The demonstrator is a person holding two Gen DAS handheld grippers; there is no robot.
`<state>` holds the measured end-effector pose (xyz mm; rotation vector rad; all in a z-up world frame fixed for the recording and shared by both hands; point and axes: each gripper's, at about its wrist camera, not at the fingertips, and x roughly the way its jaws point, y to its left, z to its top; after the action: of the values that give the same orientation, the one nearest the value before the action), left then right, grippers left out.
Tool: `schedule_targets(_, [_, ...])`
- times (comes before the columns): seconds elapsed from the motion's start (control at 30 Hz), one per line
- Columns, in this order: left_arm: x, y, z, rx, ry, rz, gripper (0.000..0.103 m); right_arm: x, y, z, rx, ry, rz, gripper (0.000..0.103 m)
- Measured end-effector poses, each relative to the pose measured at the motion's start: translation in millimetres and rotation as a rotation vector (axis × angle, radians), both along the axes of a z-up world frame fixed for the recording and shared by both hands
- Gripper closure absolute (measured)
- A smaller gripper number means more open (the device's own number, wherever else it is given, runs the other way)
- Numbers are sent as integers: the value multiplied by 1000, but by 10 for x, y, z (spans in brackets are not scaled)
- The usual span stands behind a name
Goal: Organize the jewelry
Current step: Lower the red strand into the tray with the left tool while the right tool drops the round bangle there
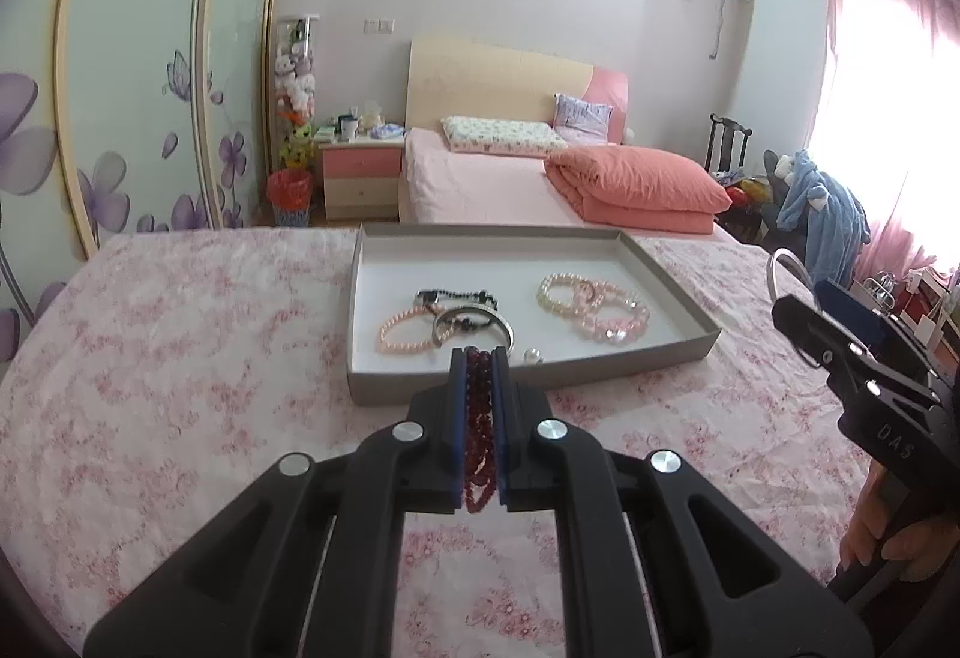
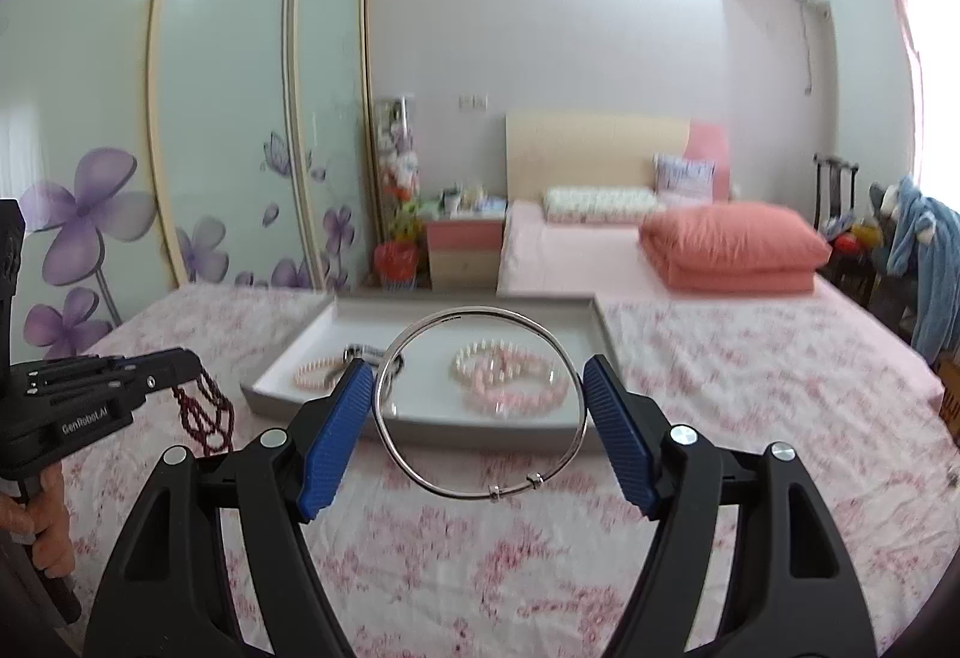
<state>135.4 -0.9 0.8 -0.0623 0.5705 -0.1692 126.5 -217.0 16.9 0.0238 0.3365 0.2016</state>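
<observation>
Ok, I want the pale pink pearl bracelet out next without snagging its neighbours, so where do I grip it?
Take the pink pearl bracelet by its left arc, coming down from above with the fingers straddling the strand. It lies flat on the tray floor, and the black beaded piece and a metal band overlap its right side; the left is free.
</observation>
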Motion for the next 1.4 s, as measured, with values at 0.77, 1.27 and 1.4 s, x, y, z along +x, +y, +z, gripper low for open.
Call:
schedule_targets(0.77, [130,-246,489,78,-211,63,94,126,35,291,26,-231,-84,31])
schedule_targets(1.27, [669,-391,402,77,-187,44,94,643,42,188,43,-185,-82,30])
schedule_targets(1.4, [909,-395,269,79,-153,44,94,887,75,71,47,-140,-86,30])
